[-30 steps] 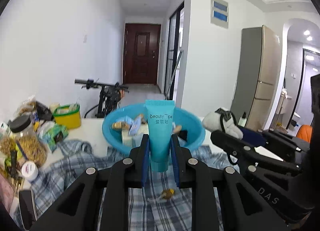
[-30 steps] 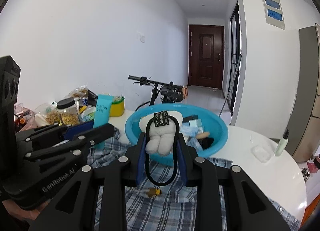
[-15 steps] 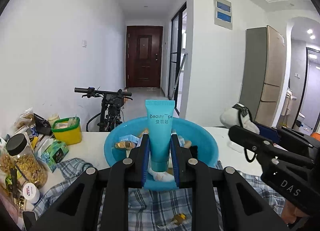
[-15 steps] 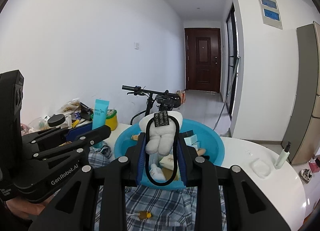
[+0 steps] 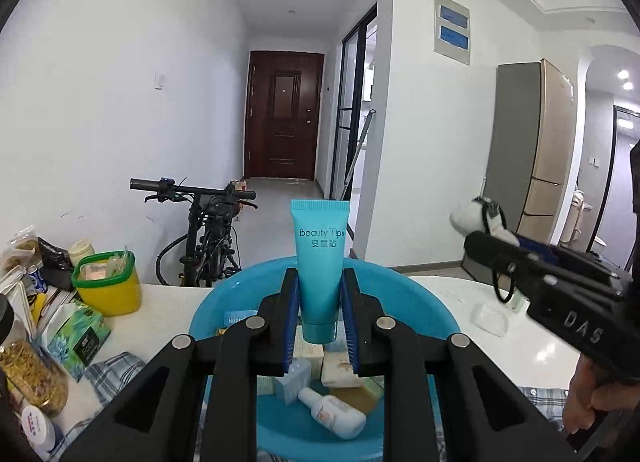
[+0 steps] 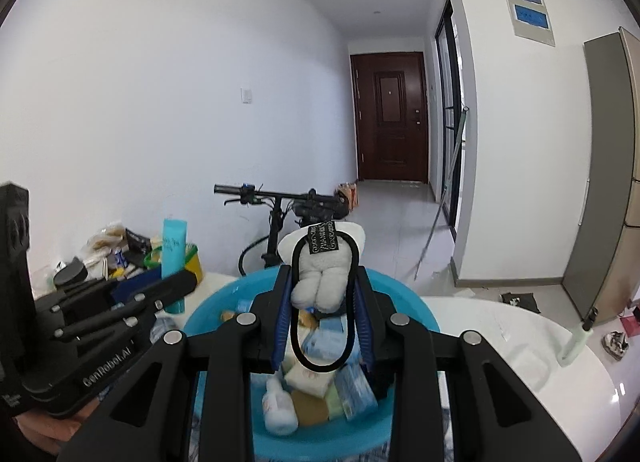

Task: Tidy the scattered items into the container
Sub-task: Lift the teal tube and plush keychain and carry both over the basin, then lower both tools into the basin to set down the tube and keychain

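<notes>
The left gripper point(image 5: 319, 312) clamps a teal Beauty Tips tube point(image 5: 320, 262) upright, cap down, above a blue plastic basin point(image 5: 436, 310). The right gripper point(image 6: 322, 310) pinches a white plush hair tie point(image 6: 320, 274) with its black elastic loop, also over the basin. Inside lie a small white bottle point(image 5: 332, 414) and little boxes; the basin sits on a white table point(image 5: 460, 350) beside a yellow tub point(image 5: 108, 286).

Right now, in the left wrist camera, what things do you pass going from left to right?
Jar of dried bits → yellow tub with green rim → bicycle → teal tube in the left gripper → fluffy white toy → fridge.
</notes>
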Action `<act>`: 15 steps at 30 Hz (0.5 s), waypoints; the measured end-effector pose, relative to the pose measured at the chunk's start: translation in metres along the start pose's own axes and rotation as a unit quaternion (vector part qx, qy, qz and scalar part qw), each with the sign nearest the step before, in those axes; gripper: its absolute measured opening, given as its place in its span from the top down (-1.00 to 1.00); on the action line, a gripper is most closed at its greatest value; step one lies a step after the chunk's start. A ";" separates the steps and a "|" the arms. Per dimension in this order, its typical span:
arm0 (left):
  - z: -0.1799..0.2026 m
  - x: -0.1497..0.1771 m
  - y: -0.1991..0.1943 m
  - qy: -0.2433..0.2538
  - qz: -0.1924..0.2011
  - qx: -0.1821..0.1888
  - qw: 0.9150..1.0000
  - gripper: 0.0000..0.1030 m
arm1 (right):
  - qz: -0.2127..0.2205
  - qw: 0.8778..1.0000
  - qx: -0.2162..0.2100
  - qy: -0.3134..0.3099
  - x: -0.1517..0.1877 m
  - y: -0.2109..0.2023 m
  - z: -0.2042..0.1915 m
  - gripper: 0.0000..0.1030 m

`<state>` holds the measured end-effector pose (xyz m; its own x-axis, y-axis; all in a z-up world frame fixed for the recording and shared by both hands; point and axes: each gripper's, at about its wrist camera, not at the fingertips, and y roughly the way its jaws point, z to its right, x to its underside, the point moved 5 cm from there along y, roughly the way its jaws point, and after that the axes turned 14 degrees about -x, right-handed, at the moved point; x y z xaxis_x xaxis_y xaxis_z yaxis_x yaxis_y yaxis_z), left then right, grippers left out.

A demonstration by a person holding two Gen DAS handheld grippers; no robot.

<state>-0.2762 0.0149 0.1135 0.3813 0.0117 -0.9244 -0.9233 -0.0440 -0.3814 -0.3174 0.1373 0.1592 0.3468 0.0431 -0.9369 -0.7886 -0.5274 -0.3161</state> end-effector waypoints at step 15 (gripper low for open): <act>0.008 -0.020 0.082 0.017 -0.006 -0.001 1.000 0.58 | 0.005 1.000 0.004 0.002 -0.029 0.066 0.032 0.47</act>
<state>-0.3601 0.0190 0.1005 0.3943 -0.0210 -0.9188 -0.9184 -0.0457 -0.3931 -0.3959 0.1283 0.1603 0.3403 0.0350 -0.9397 -0.7963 -0.5209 -0.3077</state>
